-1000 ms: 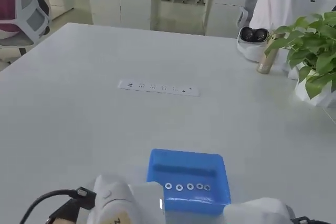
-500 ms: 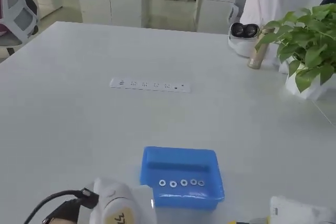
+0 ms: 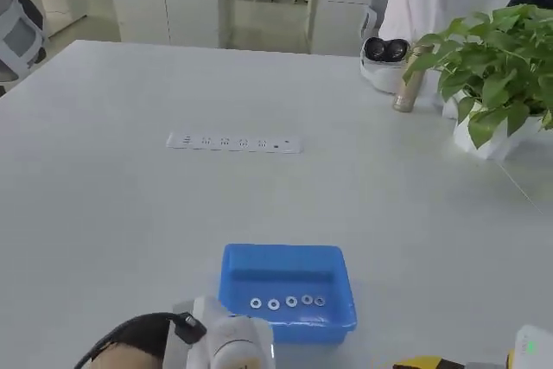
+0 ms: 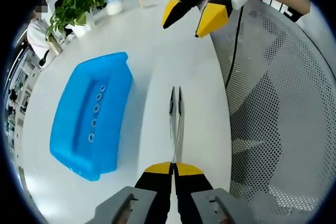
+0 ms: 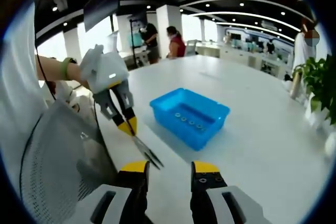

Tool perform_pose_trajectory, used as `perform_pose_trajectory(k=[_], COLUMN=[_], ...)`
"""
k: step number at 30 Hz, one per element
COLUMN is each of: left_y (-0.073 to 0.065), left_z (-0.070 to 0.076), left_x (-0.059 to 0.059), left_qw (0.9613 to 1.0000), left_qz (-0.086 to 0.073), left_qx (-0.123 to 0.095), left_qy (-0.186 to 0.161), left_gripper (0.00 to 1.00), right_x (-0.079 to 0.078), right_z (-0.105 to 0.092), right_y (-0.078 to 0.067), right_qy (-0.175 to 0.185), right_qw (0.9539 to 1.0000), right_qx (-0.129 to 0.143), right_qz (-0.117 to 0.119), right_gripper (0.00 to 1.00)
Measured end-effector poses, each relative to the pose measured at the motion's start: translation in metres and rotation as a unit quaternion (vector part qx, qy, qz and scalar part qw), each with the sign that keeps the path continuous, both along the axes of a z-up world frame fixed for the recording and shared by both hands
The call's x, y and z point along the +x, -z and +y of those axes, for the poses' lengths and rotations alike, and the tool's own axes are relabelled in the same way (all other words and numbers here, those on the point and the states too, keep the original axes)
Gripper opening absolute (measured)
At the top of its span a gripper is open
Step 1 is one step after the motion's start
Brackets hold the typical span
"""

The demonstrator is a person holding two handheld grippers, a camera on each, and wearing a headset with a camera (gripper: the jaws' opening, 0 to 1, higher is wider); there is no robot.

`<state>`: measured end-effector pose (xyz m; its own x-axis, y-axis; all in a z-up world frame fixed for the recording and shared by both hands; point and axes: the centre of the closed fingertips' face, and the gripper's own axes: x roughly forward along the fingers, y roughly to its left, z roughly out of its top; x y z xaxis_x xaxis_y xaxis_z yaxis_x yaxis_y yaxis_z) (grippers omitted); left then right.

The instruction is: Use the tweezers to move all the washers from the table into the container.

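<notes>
Left gripper [image 4: 173, 167] pinches slim metal tweezers [image 4: 176, 121]; right gripper [image 5: 170, 169] spread, empty. Small silver washers [image 4: 96, 109] in blue plastic container [image 4: 79, 158], near edge of white table [image 4: 157, 40]. Likely done: lay tweezers flat, gently.

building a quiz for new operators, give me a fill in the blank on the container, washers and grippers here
The washers lie in a row inside the ____ container.
The row counts ____ washers.
The left gripper is shut on the ____.
The right gripper is ____ and holds nothing.
Missing words: blue; five; tweezers; open.
</notes>
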<state>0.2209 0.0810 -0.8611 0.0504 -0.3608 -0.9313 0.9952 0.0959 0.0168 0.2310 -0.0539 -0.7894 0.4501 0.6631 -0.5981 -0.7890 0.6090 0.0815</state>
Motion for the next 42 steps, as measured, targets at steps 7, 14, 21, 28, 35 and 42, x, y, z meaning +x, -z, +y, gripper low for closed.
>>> perform_pose_trajectory(k=[7,14,21,28,35,42], left_y=[0.002,0.003,-0.005,-0.043,-0.102,-0.162], left_z=[0.002,0.003,0.006,0.025,0.058,0.076], left_x=[-0.002,-0.002,0.002,0.009,0.024,0.021], left_qw=[0.9997,0.9994,0.9963,0.9525,0.8669,0.7852], left_qz=[0.013,0.018,0.015,0.003,-0.069,-0.152], left_qx=[0.022,0.025,-0.019,-0.162,-0.303,-0.402], left_qy=[-0.002,-0.015,-0.083,-0.258,-0.390,-0.446], left_gripper=[0.00,0.00,0.14,0.34,0.49,0.64], right_x=[0.005,0.004,0.002,0.007,0.021,0.032], right_z=[0.001,-0.001,-0.001,0.000,-0.003,-0.009], right_y=[-0.004,-0.010,-0.016,-0.033,-0.056,-0.076], right_qy=[0.021,0.031,0.039,0.054,0.068,0.089], right_qw=[0.9997,0.9993,0.9983,0.9957,0.9911,0.9834], right_qx=[0.013,0.021,0.041,0.069,0.096,0.109], right_qz=[-0.006,-0.011,-0.010,-0.027,-0.062,-0.114], right_gripper=[0.29,0.29,0.32,0.42,0.54,0.65])
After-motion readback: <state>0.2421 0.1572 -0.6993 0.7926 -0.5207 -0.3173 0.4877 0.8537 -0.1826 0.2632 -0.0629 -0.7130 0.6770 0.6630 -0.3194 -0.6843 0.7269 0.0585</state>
